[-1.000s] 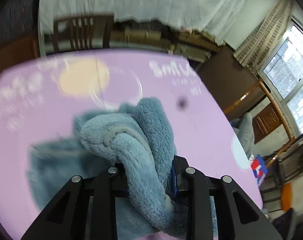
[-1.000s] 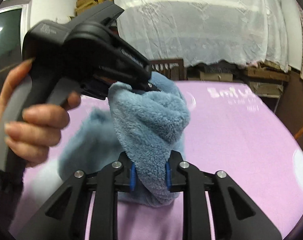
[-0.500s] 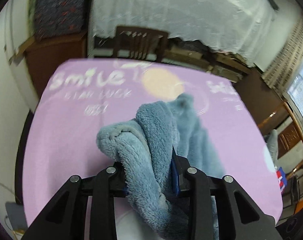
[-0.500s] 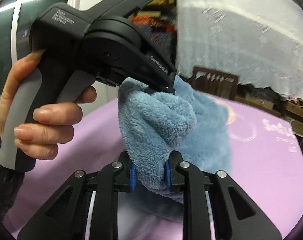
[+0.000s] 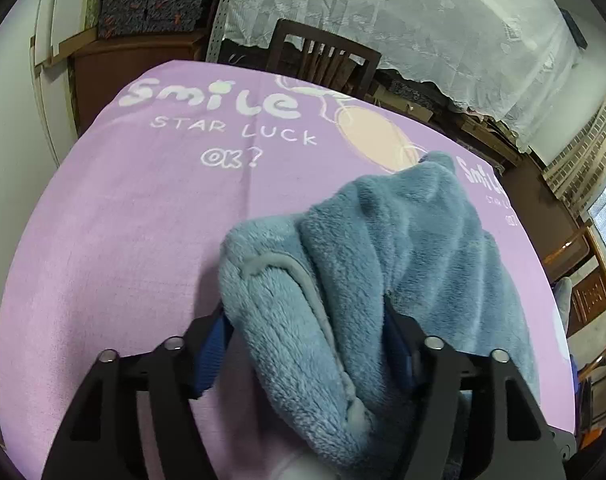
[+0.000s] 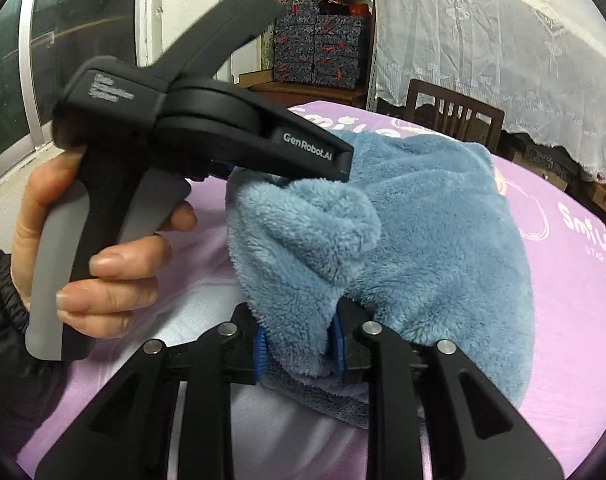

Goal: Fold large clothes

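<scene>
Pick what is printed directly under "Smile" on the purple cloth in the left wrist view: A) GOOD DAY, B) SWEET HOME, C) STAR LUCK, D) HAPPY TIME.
C: white lettering on the purple cloth reads "STAR LUCK" beneath "Smile", with "OK?" below that.

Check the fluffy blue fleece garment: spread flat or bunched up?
Bunched up: the fluffy blue fleece garment is heaped in thick rounded folds on the purple printed cloth.

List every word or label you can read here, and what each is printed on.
"Smile", "STAR LUCK", "OK?": on the purple cloth, repeated at its right side, partly hidden.
"GenRobot.AI": on the left gripper body.
Three small lines on the gripper's rear: too blurred to read.
</scene>
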`<state>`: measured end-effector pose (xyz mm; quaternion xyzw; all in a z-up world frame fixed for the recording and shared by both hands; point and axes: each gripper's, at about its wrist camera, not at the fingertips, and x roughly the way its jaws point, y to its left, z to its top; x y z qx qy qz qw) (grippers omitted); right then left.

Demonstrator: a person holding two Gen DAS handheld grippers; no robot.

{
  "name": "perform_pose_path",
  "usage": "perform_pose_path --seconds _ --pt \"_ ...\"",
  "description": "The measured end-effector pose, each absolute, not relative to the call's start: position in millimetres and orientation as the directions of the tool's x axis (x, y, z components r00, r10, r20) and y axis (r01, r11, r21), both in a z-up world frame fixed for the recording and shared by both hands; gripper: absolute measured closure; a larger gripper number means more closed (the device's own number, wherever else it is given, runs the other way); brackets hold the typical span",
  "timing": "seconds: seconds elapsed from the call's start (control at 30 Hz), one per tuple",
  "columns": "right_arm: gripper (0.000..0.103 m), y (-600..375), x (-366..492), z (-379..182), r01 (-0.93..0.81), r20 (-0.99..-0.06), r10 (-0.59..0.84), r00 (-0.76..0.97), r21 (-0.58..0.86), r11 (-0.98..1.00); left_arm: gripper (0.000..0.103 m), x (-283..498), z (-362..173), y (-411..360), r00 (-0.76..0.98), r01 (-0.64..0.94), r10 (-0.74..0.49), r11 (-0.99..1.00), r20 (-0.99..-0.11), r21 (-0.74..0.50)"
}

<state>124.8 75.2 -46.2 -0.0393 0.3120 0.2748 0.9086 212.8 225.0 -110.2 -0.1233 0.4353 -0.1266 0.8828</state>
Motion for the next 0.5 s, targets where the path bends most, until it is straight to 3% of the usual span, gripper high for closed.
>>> perform_pose_path --seconds 0.1,0.17,0.37,0.5 --pt "0.068 84.8 112.4 -43.8 -0.541 -0.589 0.484 0.648 0.091 0.836 0.025 213.3 -109.8 228.5 0.579 0.099 -0.334 0.934 -0.744 -0.343" --pt "0.053 92.1 101.4 -40.6 -0.564 -0.592 0.490 0.639 0.071 0.822 0.022 211.3 -107.5 230.6 0.577 0.083 -0.323 0.937 -0.750 -0.340" --pt "0.039 84.2 63.1 -27.0 -0.603 -0.578 0.485 0.656 -0.016 0.797 0.022 181.2 -83.1 240.4 0.624 0.032 -0.216 0.967 -0.751 -0.252" --pt "0.036 53.6 34.8 -15.4 -0.602 -0.561 0.486 0.670 -0.028 0.798 0.022 153.9 -64.1 244.9 0.674 0.002 -0.158 0.977 -0.722 -0.212"
